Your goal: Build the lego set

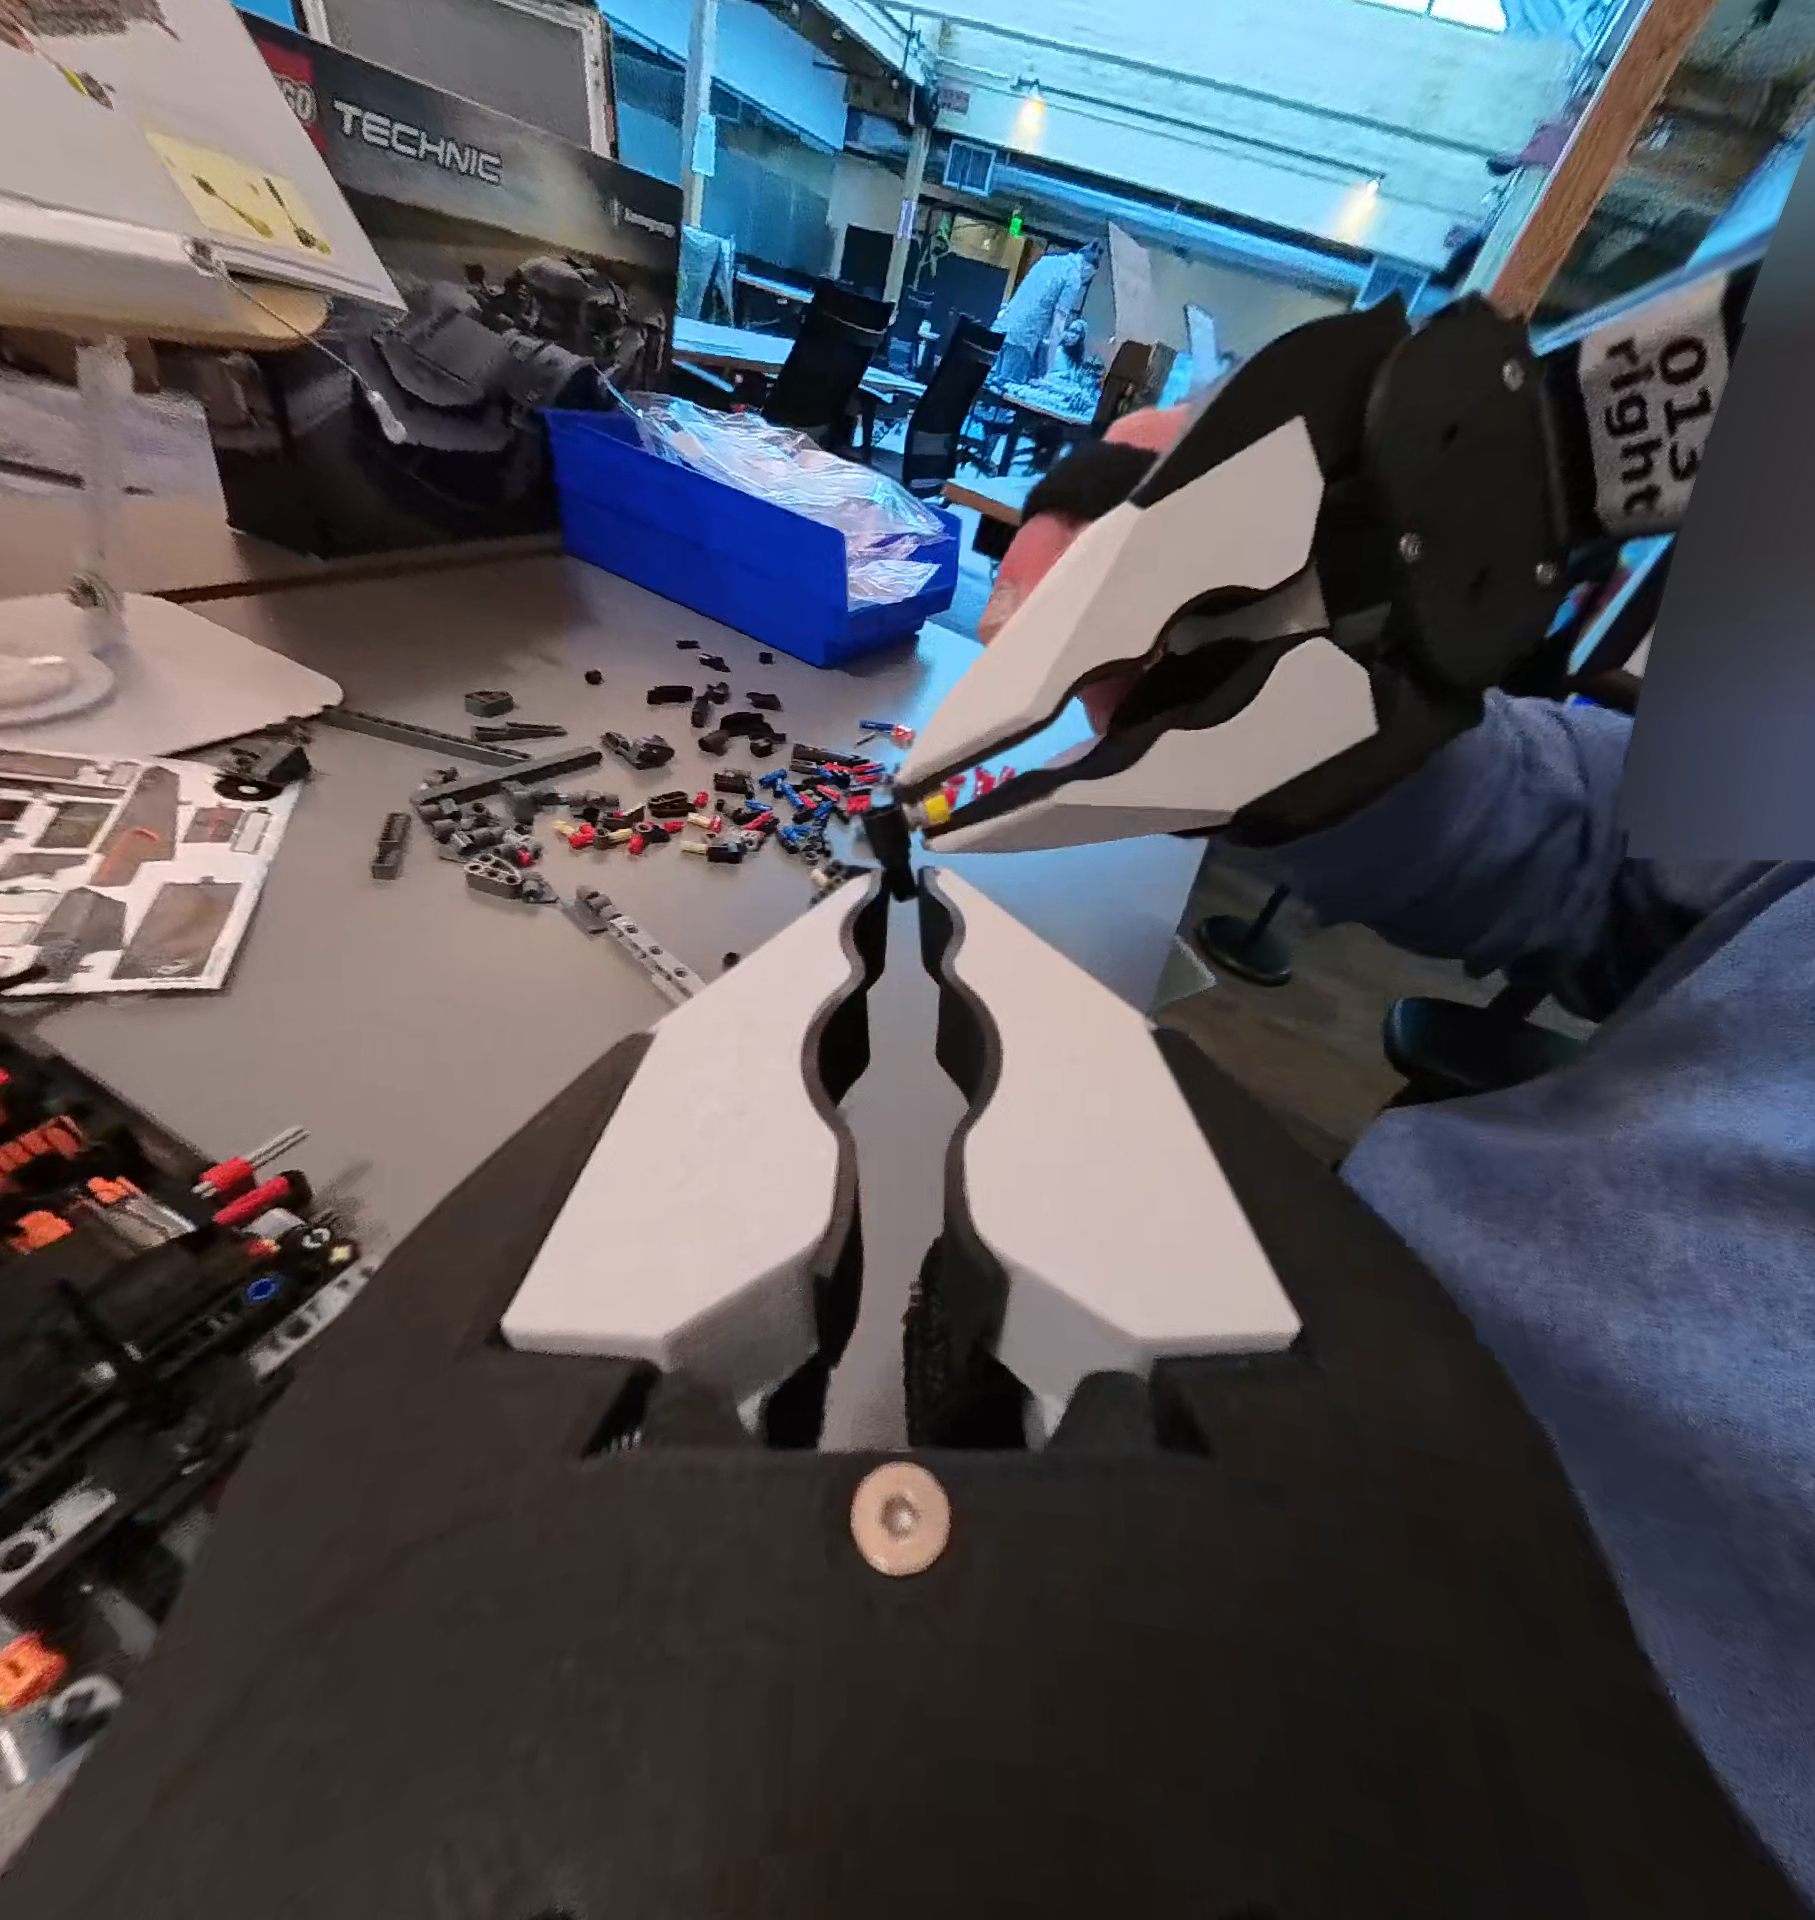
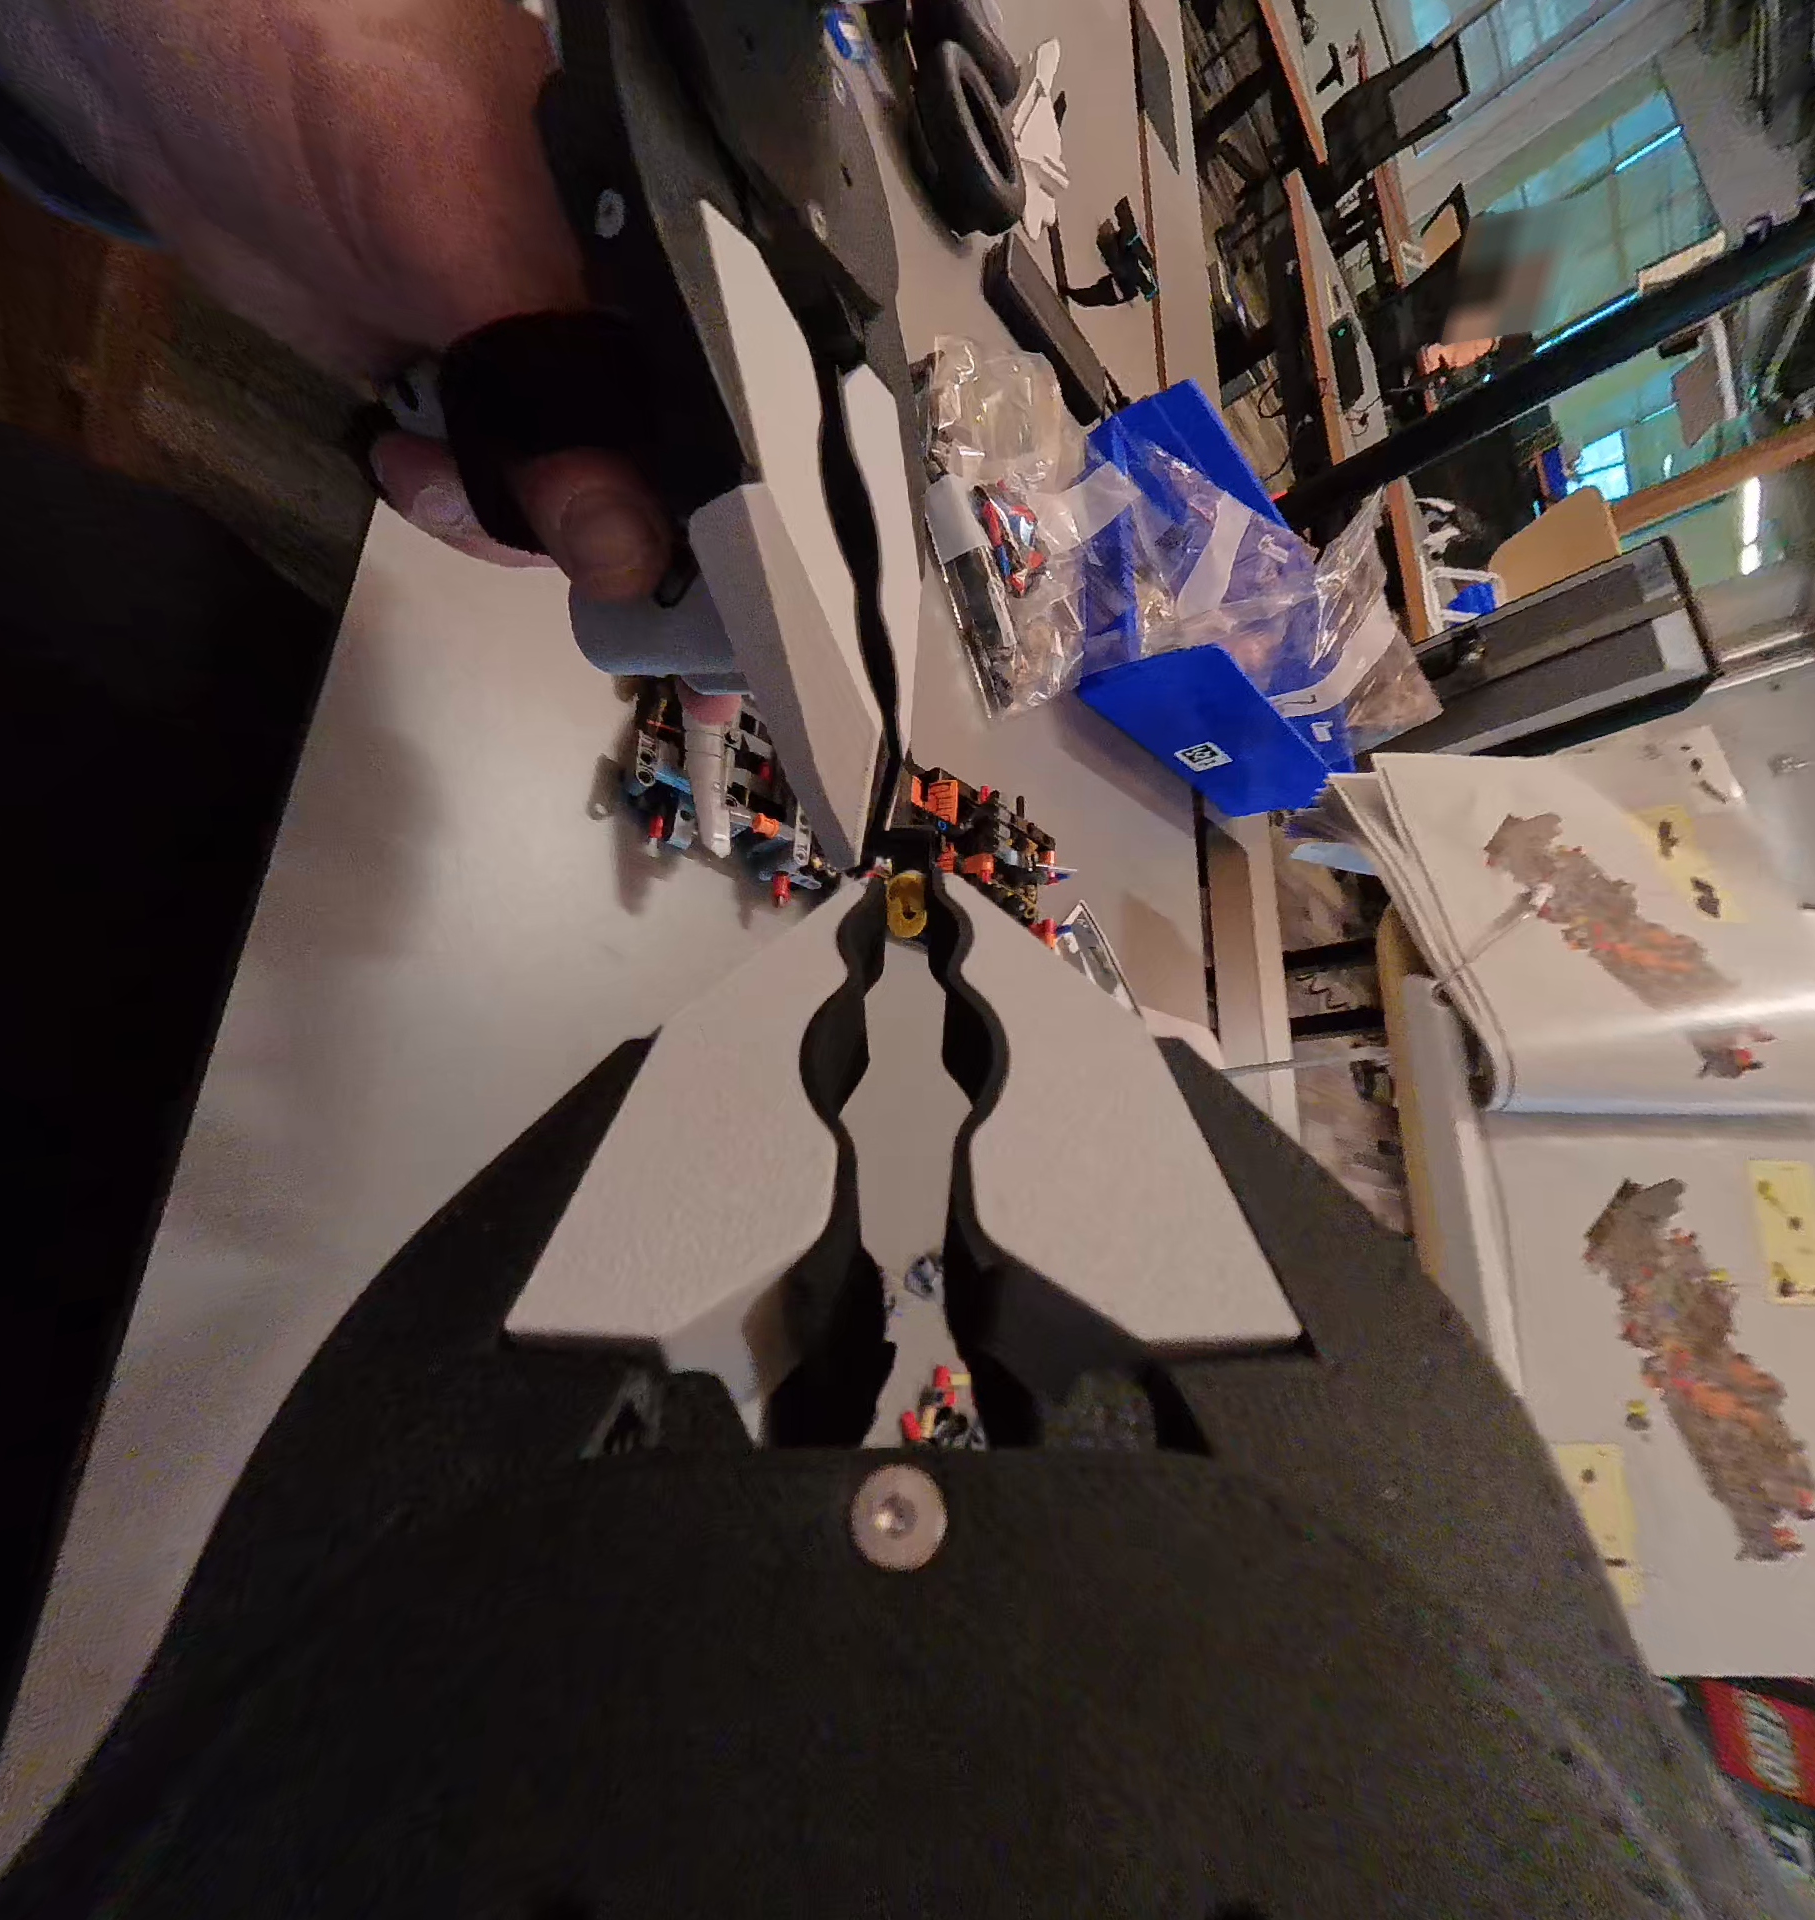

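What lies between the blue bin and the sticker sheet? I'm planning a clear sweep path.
Loose parts scattered on the table between the blue bin and sticker sheet; left wrist view shows it.

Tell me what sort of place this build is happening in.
Probably a shared workshop or lab: a grey table strewn with loose pieces, a blue parts bin, and rows of work tables with office chairs behind.

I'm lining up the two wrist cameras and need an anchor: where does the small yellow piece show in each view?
Left wrist view: the yellow piece sits right of centre, pinched at the tips of the right gripper, just above the left gripper.
Right wrist view: it sits at centre, between this gripper's own fingertips.
Shared landmark: the blue bin with plastic bags.
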A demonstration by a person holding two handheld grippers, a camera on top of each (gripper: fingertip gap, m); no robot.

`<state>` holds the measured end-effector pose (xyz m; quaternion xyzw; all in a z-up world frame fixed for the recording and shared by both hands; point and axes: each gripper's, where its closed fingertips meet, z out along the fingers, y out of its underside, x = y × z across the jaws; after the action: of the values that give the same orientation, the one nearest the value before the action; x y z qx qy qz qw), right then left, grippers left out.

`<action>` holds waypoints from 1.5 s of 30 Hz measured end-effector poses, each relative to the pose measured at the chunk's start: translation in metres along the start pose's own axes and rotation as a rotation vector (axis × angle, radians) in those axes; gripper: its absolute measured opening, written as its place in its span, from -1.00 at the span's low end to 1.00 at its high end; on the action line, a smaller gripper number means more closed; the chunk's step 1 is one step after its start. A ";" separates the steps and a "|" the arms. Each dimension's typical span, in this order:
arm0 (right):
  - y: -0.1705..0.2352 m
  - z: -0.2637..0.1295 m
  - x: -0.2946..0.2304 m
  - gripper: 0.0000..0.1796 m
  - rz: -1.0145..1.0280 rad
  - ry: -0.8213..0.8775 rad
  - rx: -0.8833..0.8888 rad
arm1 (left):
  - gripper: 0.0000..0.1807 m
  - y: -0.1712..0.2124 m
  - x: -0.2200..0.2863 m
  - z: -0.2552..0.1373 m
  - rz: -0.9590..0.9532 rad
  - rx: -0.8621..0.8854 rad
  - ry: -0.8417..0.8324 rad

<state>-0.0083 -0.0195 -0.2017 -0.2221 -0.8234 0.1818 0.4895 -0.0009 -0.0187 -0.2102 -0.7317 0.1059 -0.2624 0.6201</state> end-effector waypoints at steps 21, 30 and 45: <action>0.000 -0.006 -0.001 -0.75 0.057 0.060 0.008 | -0.97 -0.002 0.011 -0.009 -0.396 0.137 0.245; -0.001 -0.004 -0.004 -0.75 -0.010 0.050 0.000 | -0.98 -0.002 0.015 -0.007 -0.438 0.141 0.288; -0.005 -0.007 -0.009 -0.83 -0.164 0.071 0.000 | -0.97 0.002 0.020 -0.002 -0.505 0.129 0.340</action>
<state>0.0004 -0.0282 -0.2023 -0.1602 -0.8211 0.1331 0.5314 0.0153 -0.0299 -0.2066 -0.6397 0.0062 -0.5331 0.5537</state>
